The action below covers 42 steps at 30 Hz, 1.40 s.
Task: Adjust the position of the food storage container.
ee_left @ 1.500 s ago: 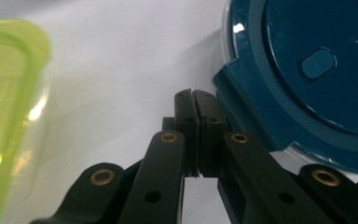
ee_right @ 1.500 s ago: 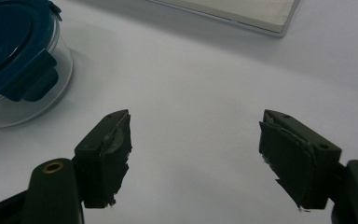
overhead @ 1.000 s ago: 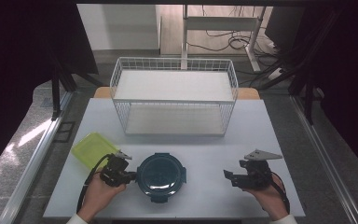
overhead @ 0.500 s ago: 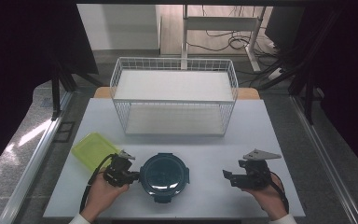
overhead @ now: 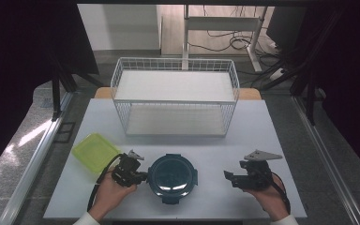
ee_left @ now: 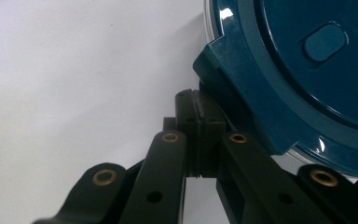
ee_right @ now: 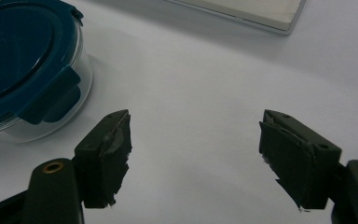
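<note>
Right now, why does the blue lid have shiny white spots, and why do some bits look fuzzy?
High view: ceiling light glares in pale patches on the round container's blue lid, and the room's edges are dark. Left gripper view: small highlights on the lid rim; the close black tool looks soft. Right gripper view: the tool pads are blurry.

The left tool (overhead: 143, 176) is held low in the left hand (overhead: 108, 194) with its two black jaws pressed tight together, and the right tool (overhead: 228, 176) sits in the right hand (overhead: 271, 197) with its jaws wide apart and nothing between them.
</note>
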Each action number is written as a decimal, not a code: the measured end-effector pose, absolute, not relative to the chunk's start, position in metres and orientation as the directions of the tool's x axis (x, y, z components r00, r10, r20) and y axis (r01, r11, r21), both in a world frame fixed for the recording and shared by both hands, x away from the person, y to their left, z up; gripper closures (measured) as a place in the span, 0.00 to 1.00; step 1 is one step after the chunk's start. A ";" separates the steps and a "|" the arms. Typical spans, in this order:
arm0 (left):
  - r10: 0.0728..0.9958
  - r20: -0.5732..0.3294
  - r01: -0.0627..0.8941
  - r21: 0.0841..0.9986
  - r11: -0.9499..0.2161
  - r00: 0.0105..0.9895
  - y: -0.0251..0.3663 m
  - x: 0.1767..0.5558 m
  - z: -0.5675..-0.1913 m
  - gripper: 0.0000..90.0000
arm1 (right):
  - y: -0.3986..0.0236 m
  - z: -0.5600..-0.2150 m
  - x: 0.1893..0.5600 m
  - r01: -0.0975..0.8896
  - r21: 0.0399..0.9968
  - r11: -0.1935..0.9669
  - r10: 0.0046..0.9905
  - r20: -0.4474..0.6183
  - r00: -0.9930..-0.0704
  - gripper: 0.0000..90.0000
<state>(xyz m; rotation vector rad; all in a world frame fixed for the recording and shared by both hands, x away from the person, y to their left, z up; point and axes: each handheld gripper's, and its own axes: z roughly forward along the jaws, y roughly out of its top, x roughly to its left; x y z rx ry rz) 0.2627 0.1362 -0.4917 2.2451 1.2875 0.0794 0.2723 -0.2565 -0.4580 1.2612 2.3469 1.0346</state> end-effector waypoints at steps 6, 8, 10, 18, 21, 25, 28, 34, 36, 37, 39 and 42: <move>0.806 -0.206 0.775 0.479 -0.412 0.555 0.129 0.263 -0.492 1.00 | -0.256 -0.458 0.272 0.608 0.706 0.363 0.811 0.082 -0.580 0.28; 0.803 -0.203 0.772 0.480 -0.417 0.560 0.126 0.263 -0.492 1.00 | -0.256 -0.458 0.273 0.609 0.705 0.363 0.811 0.082 -0.579 0.28; 0.800 -0.203 0.769 0.481 -0.421 0.565 0.123 0.263 -0.492 1.00 | -0.256 -0.458 0.273 0.608 0.705 0.364 0.811 0.082 -0.580 0.28; 0.784 -0.204 0.757 0.482 -0.441 0.587 0.113 0.265 -0.492 1.00 | -0.256 -0.459 0.273 0.609 0.705 0.364 0.811 0.081 -0.579 0.28; 0.779 -0.206 0.753 0.487 -0.443 0.592 0.113 0.265 -0.492 1.00 | -0.257 -0.459 0.273 0.612 0.704 0.360 0.814 0.084 -0.575 0.28; 0.783 -0.169 0.732 0.513 -0.449 0.599 0.115 0.264 -0.492 1.00 | -0.256 -0.458 0.272 0.610 0.707 0.358 0.814 0.084 -0.575 0.28; 0.789 -0.198 0.736 0.539 -0.409 0.582 0.125 0.264 -0.488 1.00 | -0.256 -0.458 0.272 0.605 0.711 0.359 0.812 0.082 -0.578 0.28; 0.797 -0.241 0.735 0.591 -0.332 0.554 0.146 0.257 -0.478 0.93 | -0.256 -0.458 0.272 0.605 0.713 0.356 0.813 0.084 -0.577 0.28; 0.793 -0.267 0.739 0.599 -0.308 0.547 0.150 0.256 -0.477 0.82 | -0.256 -0.458 0.272 0.602 0.714 0.358 0.810 0.083 -0.581 0.27; 0.795 -0.276 0.742 0.602 -0.296 0.540 0.150 0.256 -0.477 0.71 | -0.255 -0.458 0.272 0.603 0.712 0.359 0.809 0.085 -0.582 0.27; 0.803 -0.283 0.746 0.608 -0.273 0.525 0.151 0.256 -0.475 0.52 | -0.253 -0.458 0.271 0.599 0.713 0.363 0.803 0.086 -0.589 0.27; 0.802 -0.293 0.736 0.630 -0.247 0.520 0.151 0.254 -0.472 0.38 | -0.252 -0.459 0.270 0.597 0.712 0.368 0.786 0.104 -0.609 0.25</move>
